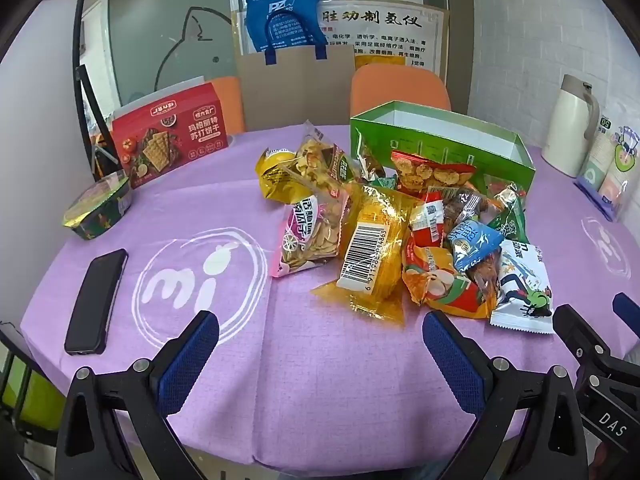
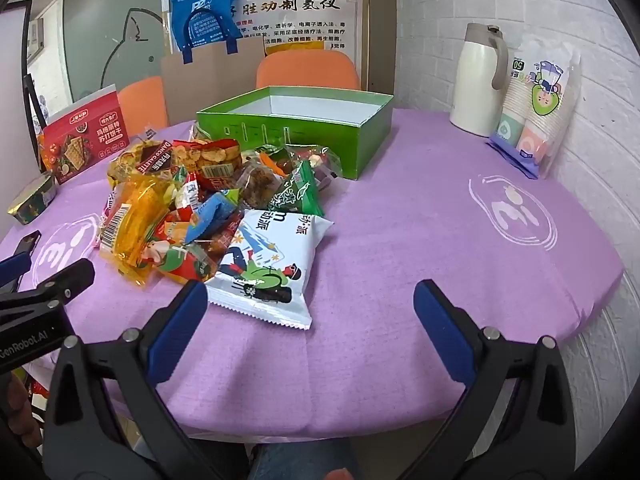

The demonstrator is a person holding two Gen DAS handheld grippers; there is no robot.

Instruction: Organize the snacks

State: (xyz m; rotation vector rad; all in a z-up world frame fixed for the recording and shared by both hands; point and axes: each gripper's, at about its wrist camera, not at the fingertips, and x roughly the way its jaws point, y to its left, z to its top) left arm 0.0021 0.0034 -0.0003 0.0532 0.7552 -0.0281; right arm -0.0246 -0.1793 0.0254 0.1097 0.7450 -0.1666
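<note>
Above the near edge of the purple tablecloth (image 1: 248, 380), my left gripper (image 1: 320, 336) hangs with its blue-padded fingers (image 1: 188, 360) spread wide and nothing between them. My right gripper (image 2: 310, 308) is likewise spread and empty, its left pad just short of the white snack packet (image 2: 272, 264) with a cartoon skier — the nearest piece of the snack pile (image 1: 400, 232).

That pile sits heaped in front of the green box (image 2: 296, 136), which stands open-topped and shows a bare white inside. Touching the box's front wall are a red bag of crackers (image 1: 432, 172) and small wrapped sweets; nearer me lie a yellow pack with a barcode (image 1: 372, 256) and a pink bag of chips (image 1: 308, 232).

Left of the box, well apart, stand a red biscuit carton (image 1: 172, 136), a foil-lidded bowl (image 1: 98, 212) and a black phone (image 1: 96, 300) lying flat. Right of the box — against the white brick wall — are a cream thermos jug (image 2: 476, 80) and a sleeve of paper cups (image 2: 536, 112).
</note>
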